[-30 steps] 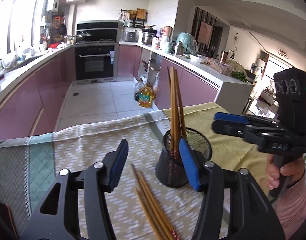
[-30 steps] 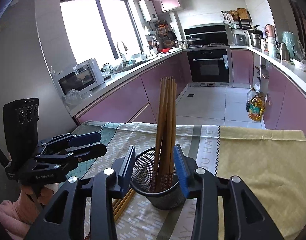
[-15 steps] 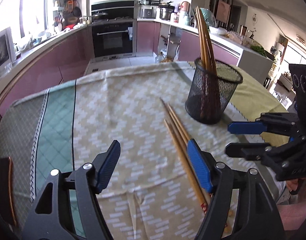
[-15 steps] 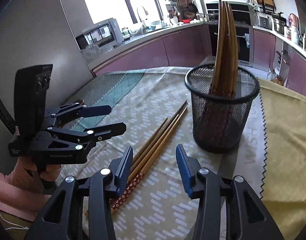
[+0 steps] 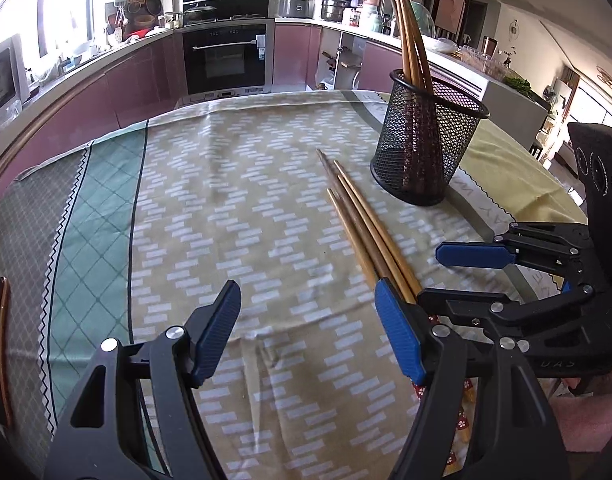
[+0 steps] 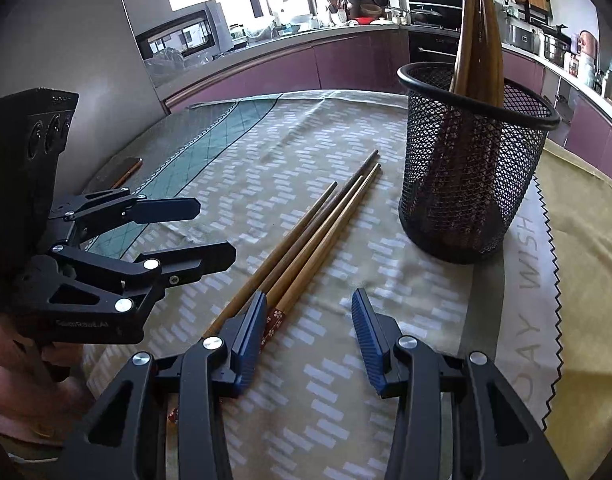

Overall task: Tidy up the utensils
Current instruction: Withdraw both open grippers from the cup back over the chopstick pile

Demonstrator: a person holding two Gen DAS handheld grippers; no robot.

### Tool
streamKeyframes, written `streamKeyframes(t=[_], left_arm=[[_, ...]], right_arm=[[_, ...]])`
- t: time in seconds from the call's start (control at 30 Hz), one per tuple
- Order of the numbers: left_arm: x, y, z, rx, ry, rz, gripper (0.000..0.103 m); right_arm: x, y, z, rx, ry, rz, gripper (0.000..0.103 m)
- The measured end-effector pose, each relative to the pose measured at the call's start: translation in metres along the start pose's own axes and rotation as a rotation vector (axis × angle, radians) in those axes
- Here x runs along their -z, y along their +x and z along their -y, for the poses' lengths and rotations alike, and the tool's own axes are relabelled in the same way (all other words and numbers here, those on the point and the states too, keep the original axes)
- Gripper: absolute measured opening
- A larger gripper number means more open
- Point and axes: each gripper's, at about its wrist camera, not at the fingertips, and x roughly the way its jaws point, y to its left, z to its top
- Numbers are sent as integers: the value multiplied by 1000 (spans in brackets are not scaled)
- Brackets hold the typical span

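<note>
Loose chopsticks point(image 6: 306, 236): bamboo-brown, red flower-print handle ends, lying flat on the tablecloth point(image 5: 234, 208) in a bundle just beside the black mesh holder point(image 6: 465, 184). The holder stands upright with more chopsticks point(image 6: 475, 40) in it, leaning. Left gripper point(image 5: 309, 336) jaws have just been opening, wide, nothing between them. Right gripper point(image 6: 307, 332) half open, empty, its left pad over the loose handle ends.
</note>
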Motion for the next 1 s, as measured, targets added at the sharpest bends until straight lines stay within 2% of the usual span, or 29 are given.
streamKeyframes(t=[0.33, 0.6, 0.73, 1.0], left_arm=[[2, 2, 4, 14, 11, -8, 70], [-1, 11, 15, 30, 44, -27, 70], [-2, 18, 18, 22, 48, -44, 70], [-5, 22, 15, 7, 46, -56, 64]], right_arm=[[-1, 2, 1, 40, -7, -13, 40], [0, -1, 11, 19, 43, -12, 31], [0, -2, 15, 4, 58, -13, 30], [-1, -1, 16, 5, 55, -13, 30]])
